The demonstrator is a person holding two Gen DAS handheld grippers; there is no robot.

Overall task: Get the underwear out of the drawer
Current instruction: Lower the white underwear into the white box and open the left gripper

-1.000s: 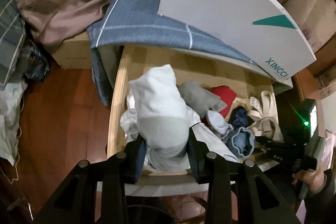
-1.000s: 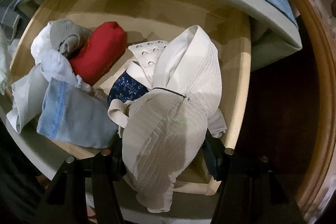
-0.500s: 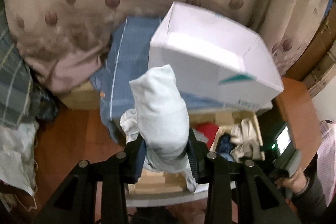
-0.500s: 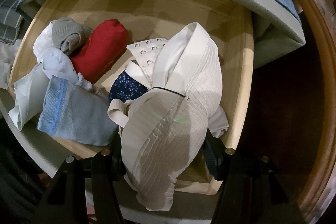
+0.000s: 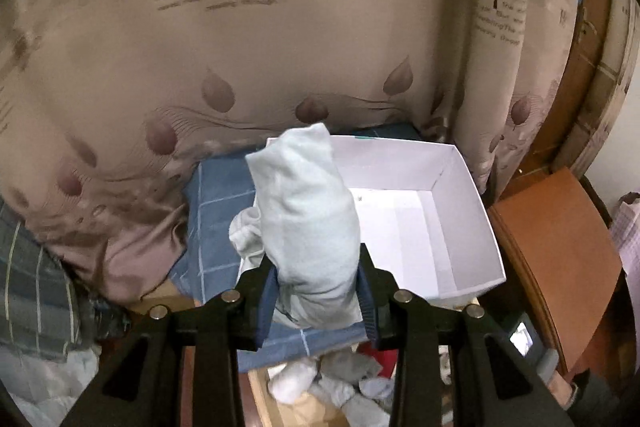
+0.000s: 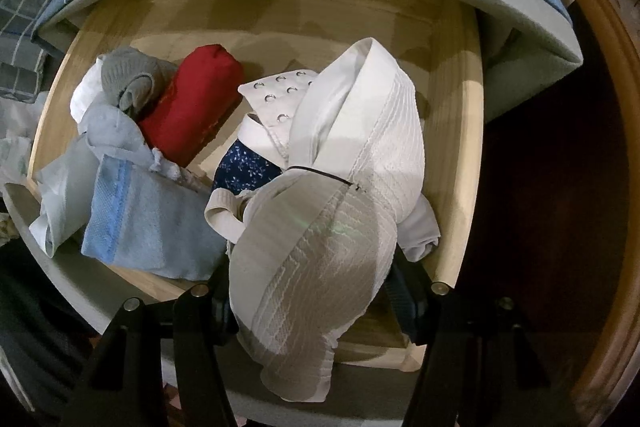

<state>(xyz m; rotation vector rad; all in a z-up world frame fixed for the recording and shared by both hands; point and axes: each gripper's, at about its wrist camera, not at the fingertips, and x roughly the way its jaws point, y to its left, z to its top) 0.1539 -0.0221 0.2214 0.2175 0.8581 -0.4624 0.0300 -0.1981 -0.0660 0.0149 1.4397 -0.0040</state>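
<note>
My left gripper (image 5: 316, 303) is shut on a rolled white garment (image 5: 304, 219), held up in the air in front of an open white shoe box (image 5: 440, 227). The wooden drawer (image 5: 260, 391) lies below it at the bottom edge of the left wrist view, with more rolled clothes inside. Pointing straight down over the drawer (image 6: 452, 155), my right gripper (image 6: 312, 299) is shut on a cream bra (image 6: 340, 187). The bra's far end drapes over the clothes in the drawer's right half.
In the drawer lie a red roll (image 6: 192, 107), a grey roll (image 6: 128, 75), a light blue folded piece (image 6: 140, 211) and a navy floral piece (image 6: 244, 171). The box stands on a blue checked cloth (image 5: 216, 211). A beige leaf-print curtain (image 5: 280, 47) hangs behind.
My left gripper has risen out of the drawer with the white garment and now faces the open box. The right gripper has stayed over the drawer with the bra.
</note>
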